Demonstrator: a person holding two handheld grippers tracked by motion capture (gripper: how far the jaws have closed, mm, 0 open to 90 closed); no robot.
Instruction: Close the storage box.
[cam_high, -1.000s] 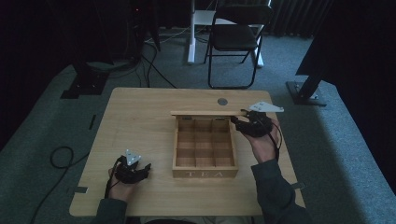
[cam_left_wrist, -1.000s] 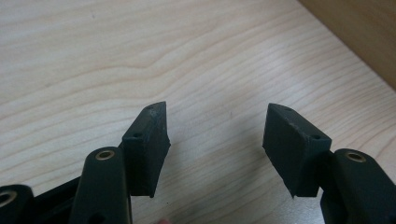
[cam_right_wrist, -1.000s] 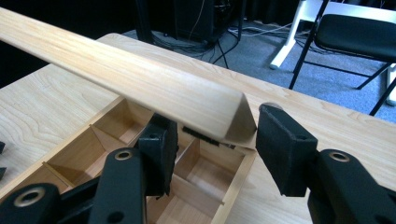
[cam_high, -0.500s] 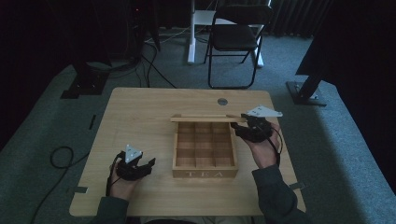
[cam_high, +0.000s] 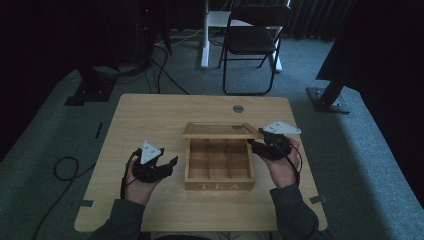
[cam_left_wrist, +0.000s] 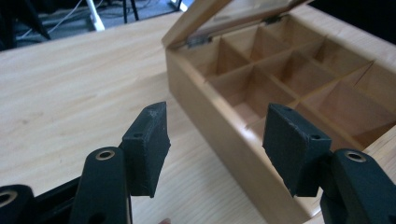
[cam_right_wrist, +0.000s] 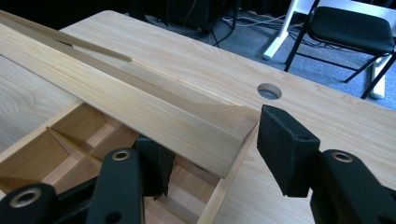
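Note:
A wooden tea box with several empty compartments stands mid-table. Its glass-paned lid hangs tilted forward over the back row. My right gripper is at the lid's right end, open. In the right gripper view the lid crosses between the jaws of this gripper: one jaw is under the lid, the other stands clear at the side. My left gripper sits open just left of the box. In the left gripper view this gripper frames the box's side wall without touching it.
The light wooden table has a round cable hole behind the box. A black folding chair and stand bases stand on the carpet beyond the far edge. Cables lie on the floor at the left.
The lid has tipped forward and down over the box's back row, with my right gripper following it. My left gripper has moved forward and right, toward the box's left side.

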